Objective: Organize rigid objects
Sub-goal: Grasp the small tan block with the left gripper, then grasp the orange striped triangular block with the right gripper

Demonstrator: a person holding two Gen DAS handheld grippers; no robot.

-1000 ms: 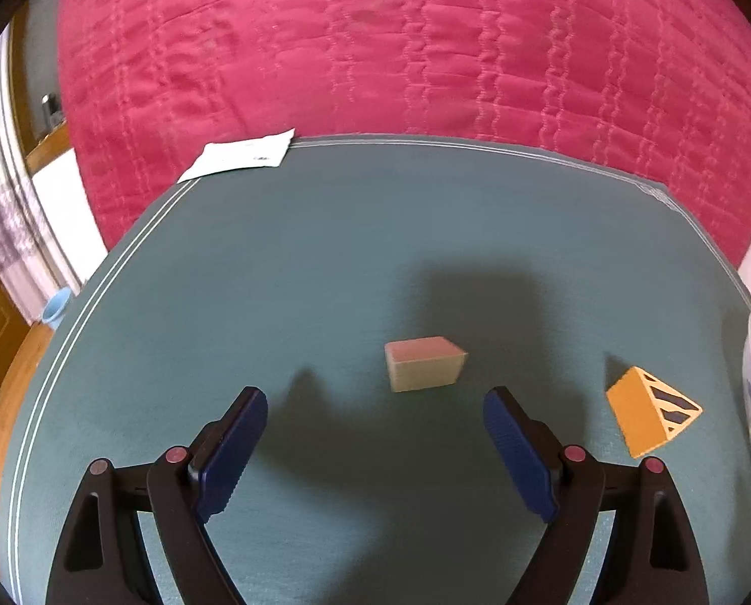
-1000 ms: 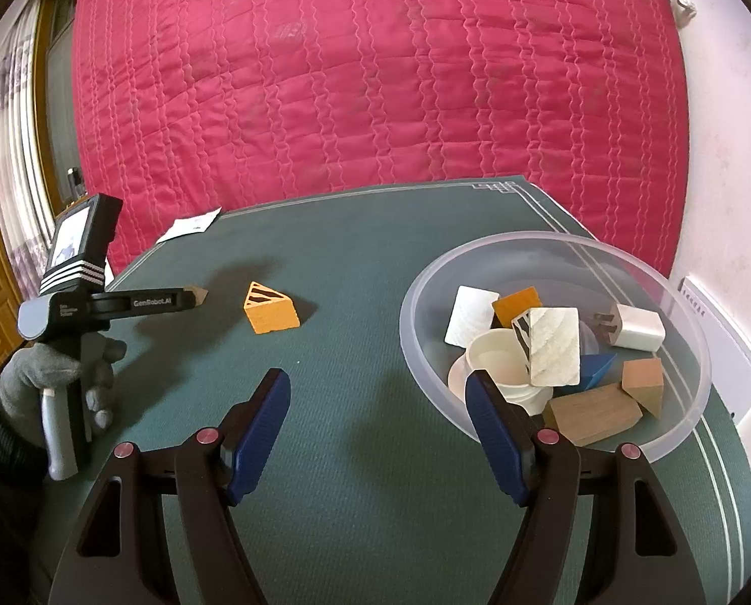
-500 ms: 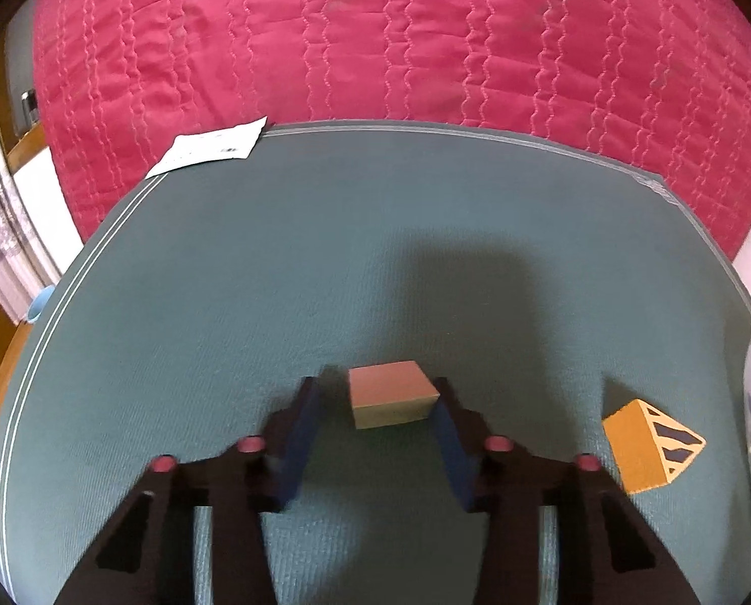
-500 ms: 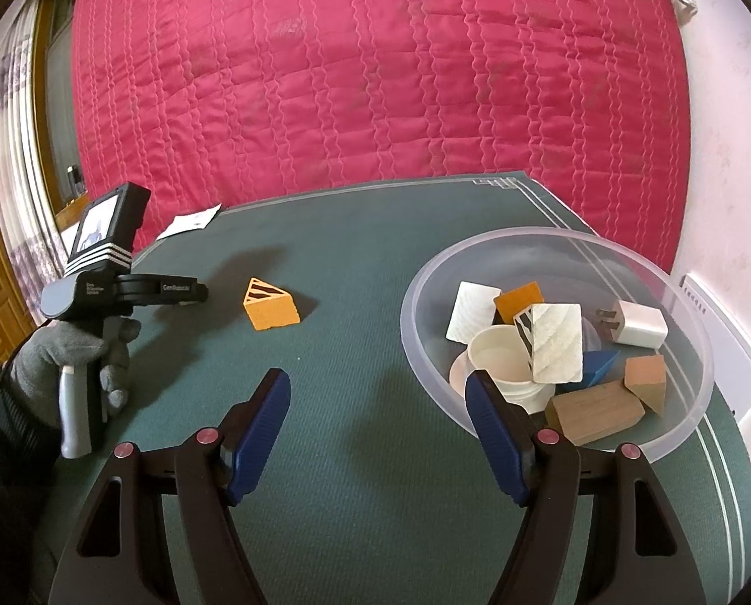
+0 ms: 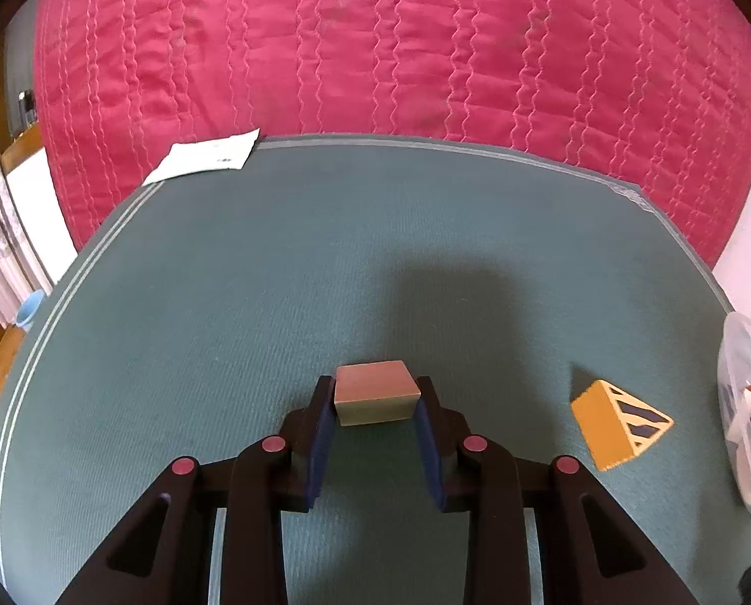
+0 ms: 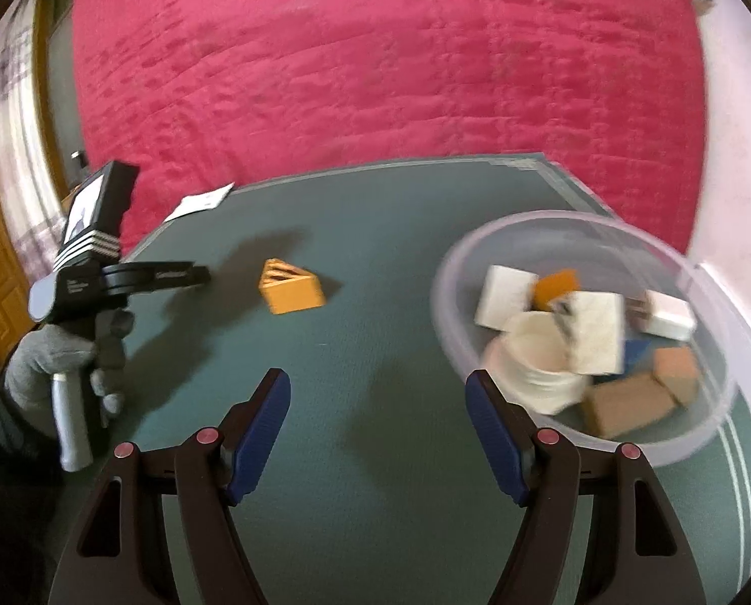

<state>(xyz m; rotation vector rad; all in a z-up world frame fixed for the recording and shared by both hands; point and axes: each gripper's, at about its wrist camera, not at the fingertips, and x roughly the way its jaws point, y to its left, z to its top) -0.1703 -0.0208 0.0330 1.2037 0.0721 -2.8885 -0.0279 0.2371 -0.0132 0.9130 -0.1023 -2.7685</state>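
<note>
Where a red quilted cloth (image 5: pixel 375 50) backs the green table (image 5: pixel 224 302), a tan wooden block (image 5: pixel 377 400) is pinched by the left gripper (image 5: pixel 375 403); the right gripper (image 6: pixel 378 403) is held spread, empty.

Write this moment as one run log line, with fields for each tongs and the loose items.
left tongs: shut on tan block | right tongs: open, empty | orange wedge: on mat | bowl: holds blocks

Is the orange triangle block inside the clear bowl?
No, the orange triangle block lies on the green table, apart from the clear bowl.
</note>
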